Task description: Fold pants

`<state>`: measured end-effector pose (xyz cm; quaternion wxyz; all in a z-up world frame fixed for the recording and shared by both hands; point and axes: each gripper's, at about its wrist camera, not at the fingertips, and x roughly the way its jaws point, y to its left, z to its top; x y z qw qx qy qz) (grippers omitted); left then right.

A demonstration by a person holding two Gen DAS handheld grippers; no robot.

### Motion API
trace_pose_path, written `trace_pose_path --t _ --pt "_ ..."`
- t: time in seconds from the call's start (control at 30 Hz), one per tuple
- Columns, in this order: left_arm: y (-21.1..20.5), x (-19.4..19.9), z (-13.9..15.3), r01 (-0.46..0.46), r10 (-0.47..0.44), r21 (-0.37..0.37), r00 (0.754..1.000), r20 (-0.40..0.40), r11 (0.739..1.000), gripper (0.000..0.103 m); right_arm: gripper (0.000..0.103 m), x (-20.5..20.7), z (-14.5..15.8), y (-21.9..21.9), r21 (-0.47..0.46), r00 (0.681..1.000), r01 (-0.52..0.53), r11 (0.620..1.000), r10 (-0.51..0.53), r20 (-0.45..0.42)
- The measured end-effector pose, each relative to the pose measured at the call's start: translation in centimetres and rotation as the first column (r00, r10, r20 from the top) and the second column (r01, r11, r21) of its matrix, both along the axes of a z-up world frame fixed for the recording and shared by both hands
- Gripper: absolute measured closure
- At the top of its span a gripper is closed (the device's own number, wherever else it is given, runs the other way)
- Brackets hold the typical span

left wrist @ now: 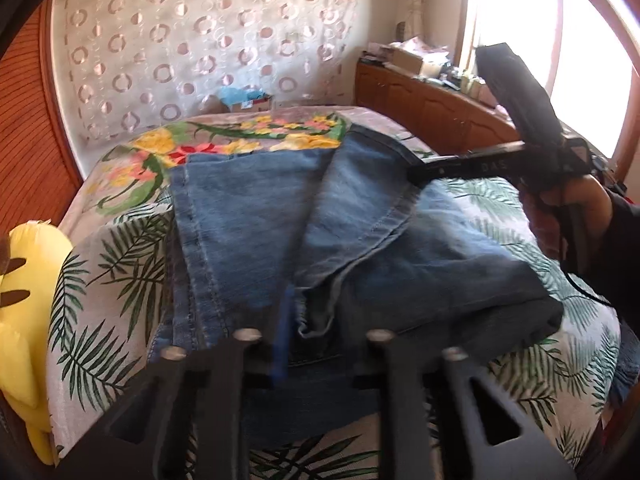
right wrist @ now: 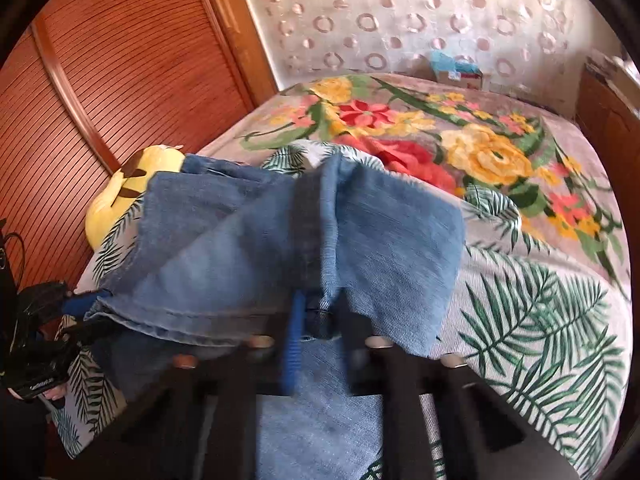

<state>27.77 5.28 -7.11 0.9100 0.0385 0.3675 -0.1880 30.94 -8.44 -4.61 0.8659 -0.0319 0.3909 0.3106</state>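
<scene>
Jeans (left wrist: 320,216) lie rumpled on the bed (left wrist: 120,320), over a palm-leaf sheet and a floral blanket (right wrist: 480,152). Left gripper (left wrist: 296,320) pinches the near denim edge, jaws clenched on the cloth. Right gripper (right wrist: 316,312) lifts a pant leg, jaws clamped on its seam. Its bar bears pale lettering ("DAS", as far as legible). A yellow plush toy (left wrist: 28,300) sits beside.

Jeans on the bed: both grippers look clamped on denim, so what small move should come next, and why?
Probably carry both pinched ends forward together over the jeans toward the floral blanket. The left gripper and right gripper are each shut on denim, the lifted cloth drapes loosely, and the fold is not yet laid flat.
</scene>
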Motion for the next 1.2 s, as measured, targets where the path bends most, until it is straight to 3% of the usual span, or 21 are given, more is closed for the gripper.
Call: trace_pose_path --t 0.23,0.43,0.87,1.03,1.13,1.2 --pt "0.7 -2.6 3.4 0.022 -0.014 -0.099 0.997 0.079 0.995 0.093 0.096 -1.3 6.7 -0.1 0.058 0.987 -0.044 0.997 0.034 0.157" --pt "1.3 -4.5 4.9 0.015 0.001 -0.140 0.994 0.112 0.990 0.093 0.096 -2.3 10.8 3.0 0.029 0.964 -0.110 0.994 0.099 0.245" --pt "4.8 -4.3 2.3 -0.092 0.100 -0.124 0.993 0.059 0.988 0.095 0.096 1.6 7.6 12.2 -0.074 0.956 -0.207 0.976 0.217 0.196" --pt "5.1 -4.2 1.6 -0.120 0.124 -0.117 0.992 0.033 0.986 0.094 0.096 3.6 6.7 14.5 -0.100 0.962 -0.201 0.974 0.216 0.167" --pt "5.5 -3.6 1.4 -0.135 0.137 -0.109 0.990 0.010 0.985 0.083 0.095 4.6 6.3 14.8 -0.095 0.975 -0.162 0.982 0.174 0.136" --pt "5.3 -3.3 1.2 -0.140 0.141 -0.089 0.990 0.006 0.986 0.073 0.087 4.8 6.4 14.5 -0.077 0.978 -0.150 0.986 0.160 0.132"
